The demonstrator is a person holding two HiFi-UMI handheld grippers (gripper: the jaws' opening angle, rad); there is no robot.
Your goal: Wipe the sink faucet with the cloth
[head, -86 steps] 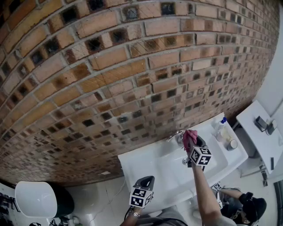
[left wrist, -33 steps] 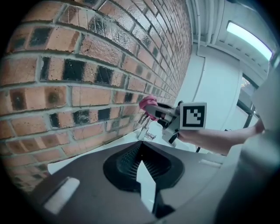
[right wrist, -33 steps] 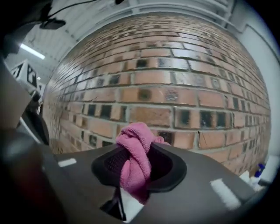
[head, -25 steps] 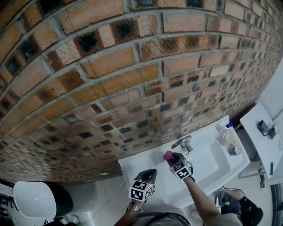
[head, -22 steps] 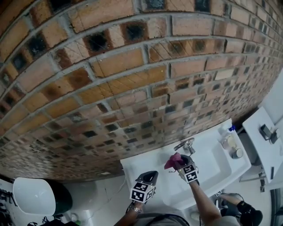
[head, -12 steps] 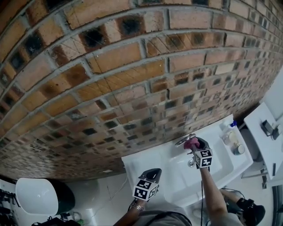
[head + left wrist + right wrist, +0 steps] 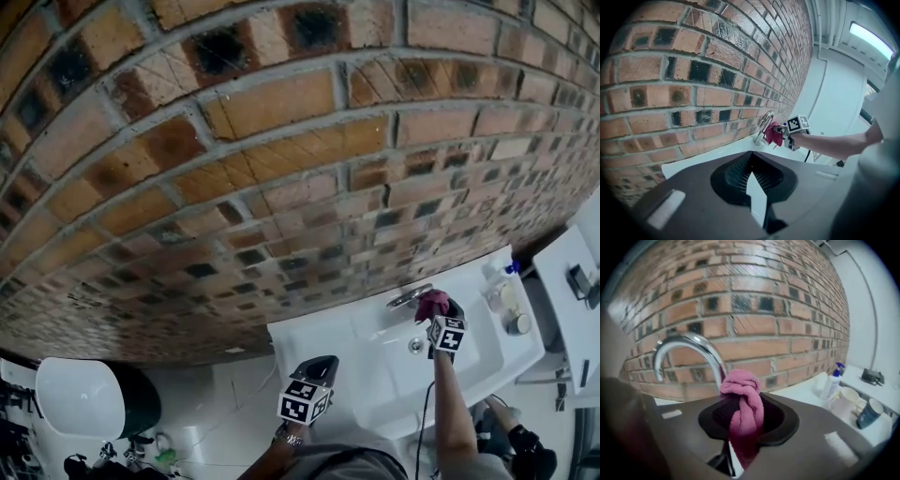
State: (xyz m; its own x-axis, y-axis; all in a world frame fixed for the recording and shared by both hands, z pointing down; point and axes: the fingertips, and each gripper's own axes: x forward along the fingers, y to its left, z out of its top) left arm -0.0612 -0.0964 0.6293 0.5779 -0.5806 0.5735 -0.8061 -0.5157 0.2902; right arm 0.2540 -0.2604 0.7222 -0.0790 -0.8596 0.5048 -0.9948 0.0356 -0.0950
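Observation:
The chrome curved faucet (image 7: 686,350) rises at the back of the white sink (image 7: 375,366), against the brick wall. My right gripper (image 7: 439,314) is shut on the bunched pink cloth (image 7: 742,394), and the cloth (image 7: 430,304) presses against the faucet (image 7: 407,299) on its right side. The left gripper view shows the cloth (image 7: 775,133) touching the faucet (image 7: 764,125) from the side. My left gripper (image 7: 314,375) hangs shut and empty over the sink's front left edge, well away from the faucet.
On the sink's right ledge stand a spray bottle (image 7: 833,376), a white mug (image 7: 846,401) and a dark cup (image 7: 869,412). A white shelf (image 7: 572,309) with small items lies further right. A round white bin (image 7: 80,422) sits on the floor at lower left.
My right gripper carried the cloth from the sink's left part to the right, and it now rests against the faucet's right side. The left gripper stayed put.

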